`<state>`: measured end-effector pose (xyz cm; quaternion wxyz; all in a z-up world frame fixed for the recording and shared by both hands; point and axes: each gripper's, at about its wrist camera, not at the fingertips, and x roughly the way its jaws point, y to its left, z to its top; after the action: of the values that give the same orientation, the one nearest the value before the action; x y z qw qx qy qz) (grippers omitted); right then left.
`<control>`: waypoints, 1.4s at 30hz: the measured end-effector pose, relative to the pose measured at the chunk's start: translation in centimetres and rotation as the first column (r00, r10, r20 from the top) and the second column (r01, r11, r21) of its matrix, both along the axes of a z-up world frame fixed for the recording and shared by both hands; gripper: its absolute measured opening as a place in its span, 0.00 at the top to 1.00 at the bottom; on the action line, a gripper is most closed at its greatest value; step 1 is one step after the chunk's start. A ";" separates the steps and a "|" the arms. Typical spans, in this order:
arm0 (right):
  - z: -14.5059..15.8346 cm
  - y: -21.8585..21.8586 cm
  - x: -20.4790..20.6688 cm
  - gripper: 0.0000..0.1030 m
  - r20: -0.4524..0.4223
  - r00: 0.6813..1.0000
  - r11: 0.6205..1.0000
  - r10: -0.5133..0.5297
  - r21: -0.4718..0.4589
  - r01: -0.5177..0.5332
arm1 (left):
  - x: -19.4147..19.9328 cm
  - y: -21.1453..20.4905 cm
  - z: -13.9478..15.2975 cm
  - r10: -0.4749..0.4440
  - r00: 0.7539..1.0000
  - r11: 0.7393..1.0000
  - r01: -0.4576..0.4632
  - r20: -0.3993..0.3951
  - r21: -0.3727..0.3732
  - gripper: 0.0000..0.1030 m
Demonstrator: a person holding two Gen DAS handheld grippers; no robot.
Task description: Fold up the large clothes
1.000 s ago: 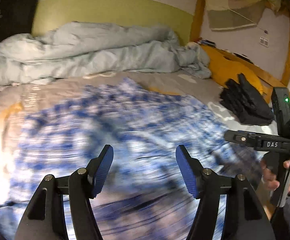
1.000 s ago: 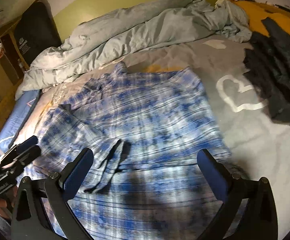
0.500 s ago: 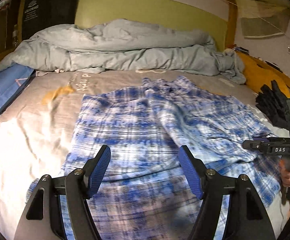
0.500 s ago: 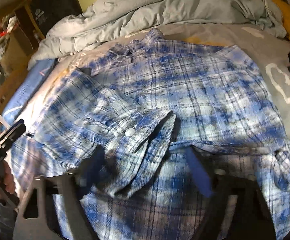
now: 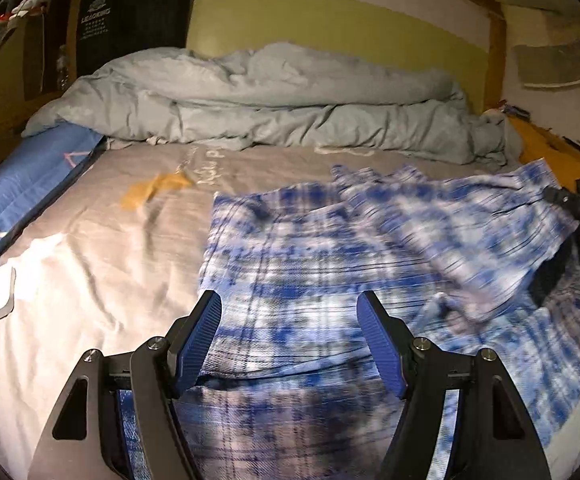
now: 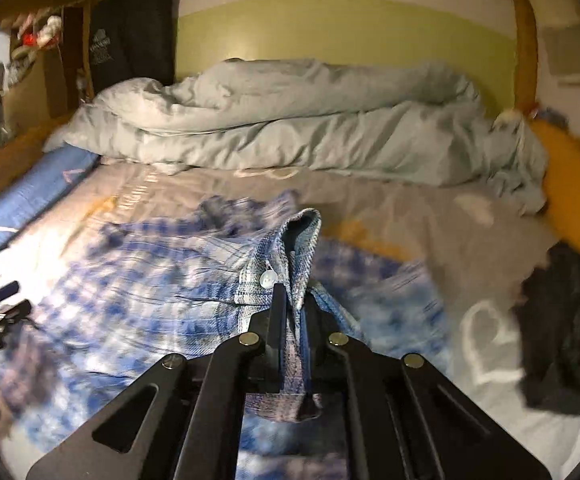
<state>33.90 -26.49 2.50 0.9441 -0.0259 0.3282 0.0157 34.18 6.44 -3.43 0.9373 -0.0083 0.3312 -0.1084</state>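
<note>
Between the closed jaws of the right gripper (image 6: pixel 292 300) a buttoned cuff (image 6: pixel 285 256) of the blue plaid shirt (image 5: pixel 330 264) was clamped (lifted off the bed (image 5: pixel 89 240)); beneath the left gripper (image 5: pixel 290 336), whose jaws were spread with nothing gripped, the shirt lay flat.

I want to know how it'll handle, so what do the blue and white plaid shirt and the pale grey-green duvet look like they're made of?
Blue and white plaid shirt: looks like soft woven cotton or flannel, matte; the weave shows at the cuff, which has a pale, plastic-looking button.

Pale grey-green duvet: seems a padded filling in a matte cotton-like cover; it heaps in puffy, soft creases. Exact fibres cannot be told.
</note>
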 end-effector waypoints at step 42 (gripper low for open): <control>-0.7 -8.1 -4.5 0.38 -0.136 0.990 0.972 0.021 0.233 0.011 | -2.1 -13.3 2.6 -0.290 0.956 0.957 0.291 0.050 -0.011 0.29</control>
<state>29.37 -34.60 1.82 0.9157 0.0856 0.3884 0.0582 32.09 -6.87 -0.84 0.9188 0.0343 0.3050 -0.2482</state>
